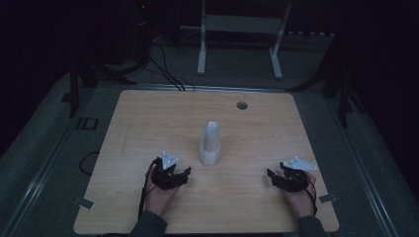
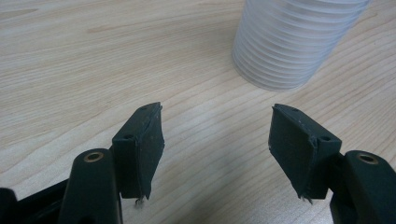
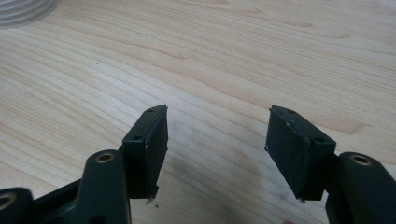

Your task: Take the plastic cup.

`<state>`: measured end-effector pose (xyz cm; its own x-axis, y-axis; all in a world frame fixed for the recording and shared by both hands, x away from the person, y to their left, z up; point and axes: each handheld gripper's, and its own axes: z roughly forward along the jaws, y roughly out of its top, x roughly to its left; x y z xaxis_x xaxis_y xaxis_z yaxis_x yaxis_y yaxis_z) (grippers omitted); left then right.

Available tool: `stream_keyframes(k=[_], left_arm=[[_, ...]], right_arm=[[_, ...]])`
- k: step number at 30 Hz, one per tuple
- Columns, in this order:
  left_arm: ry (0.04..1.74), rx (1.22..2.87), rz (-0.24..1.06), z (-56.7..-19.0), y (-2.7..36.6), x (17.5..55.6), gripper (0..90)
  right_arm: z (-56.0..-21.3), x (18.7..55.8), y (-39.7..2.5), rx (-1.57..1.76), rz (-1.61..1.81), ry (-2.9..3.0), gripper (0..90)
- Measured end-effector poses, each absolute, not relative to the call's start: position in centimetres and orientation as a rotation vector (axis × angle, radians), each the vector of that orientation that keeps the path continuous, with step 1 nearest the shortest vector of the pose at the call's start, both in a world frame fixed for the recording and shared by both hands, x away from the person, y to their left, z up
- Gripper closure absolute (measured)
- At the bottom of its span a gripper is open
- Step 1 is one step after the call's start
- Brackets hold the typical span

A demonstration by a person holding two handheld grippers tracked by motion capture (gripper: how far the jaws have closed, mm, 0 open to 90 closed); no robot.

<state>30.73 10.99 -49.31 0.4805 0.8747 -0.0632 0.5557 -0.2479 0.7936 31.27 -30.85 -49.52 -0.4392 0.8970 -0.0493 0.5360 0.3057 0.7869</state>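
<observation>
- Over on the left, the person's left hand (image 1: 159, 190) comes up from the near edge of the bench (image 1: 148, 118), sleeve just showing at the bottom
- That hand carries the left gripper (image 1: 184, 173), low over the wood near the front edge, left of the middle, grey three-cornered plate on top
- In the left gripper view its jaws stand wide apart, bare wood grain between them, nothing held
- Its fingertips (image 2: 144, 135) are black flat pads, and they point up and rightward at the stack
- Middle of the bench now: the stack of cups (image 1: 211, 144), pale and translucent, standing upright, wider at the base and narrowing to a rounded top
- It sits a little nearer the front edge than the back, between the two grippers and slightly farther up the bench than either
- In the left gripper view the stack of cups (image 2: 292, 42) shows its ribbed rims close ahead, above the right jaw, apart from both jaws
- A small dark round hole (image 1: 241, 105) sits in the bench top toward the back edge, beyond the stack
- On the right, the right hand (image 1: 300, 197) near the front right corner
- The right gripper (image 1: 272, 177) points left toward the middle; in the right gripper view its jaws are spread wide over bare wood, gripping nothing
- Well apart from the stack, this one
</observation>
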Motion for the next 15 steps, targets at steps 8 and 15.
stream_keyframes(k=[8,15], left_arm=[[1.178,1.948,0.551,-49.29,10.81,30.49,34.4],[1.166,1.946,0.553,-49.03,10.62,30.34,34.2]], right_arm=[[-49.50,31.20,-30.80,1.265,0.982,2.094,38.8],[-49.31,30.93,-30.32,1.253,0.998,2.110,38.9]])
